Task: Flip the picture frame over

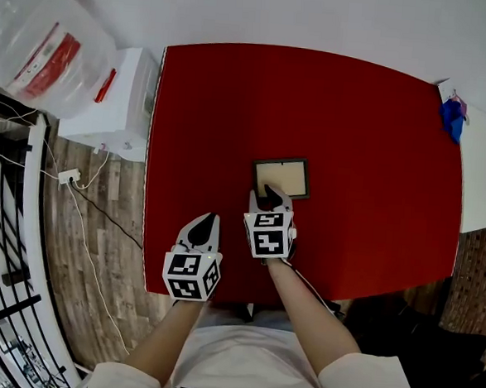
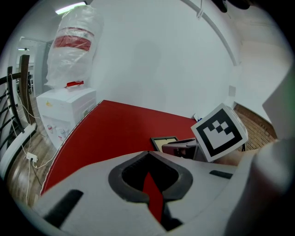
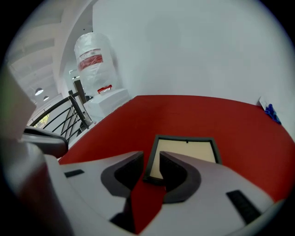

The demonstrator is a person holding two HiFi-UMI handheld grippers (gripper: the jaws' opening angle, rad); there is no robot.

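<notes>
Pinching the picture frame (image 1: 281, 178) at its near-left corner looks best: seat pads deep w/ a firm squeeze before lifting, else it may pivot out. It lies flat approx mid-table (image 1: 232, 105), nearer the front edge; right gripper (image 1: 269, 201) has jaws apart, straddling that corner, not clamped yet; left gripper (image 1: 209, 221) closed, empty, by the front edge.

Our left gripper (image 1: 208, 221) has its jaws pressed together, tilted forward and down; our right gripper (image 1: 269, 194) sits just ahead beside it, jaws apart, also angled down.
</notes>
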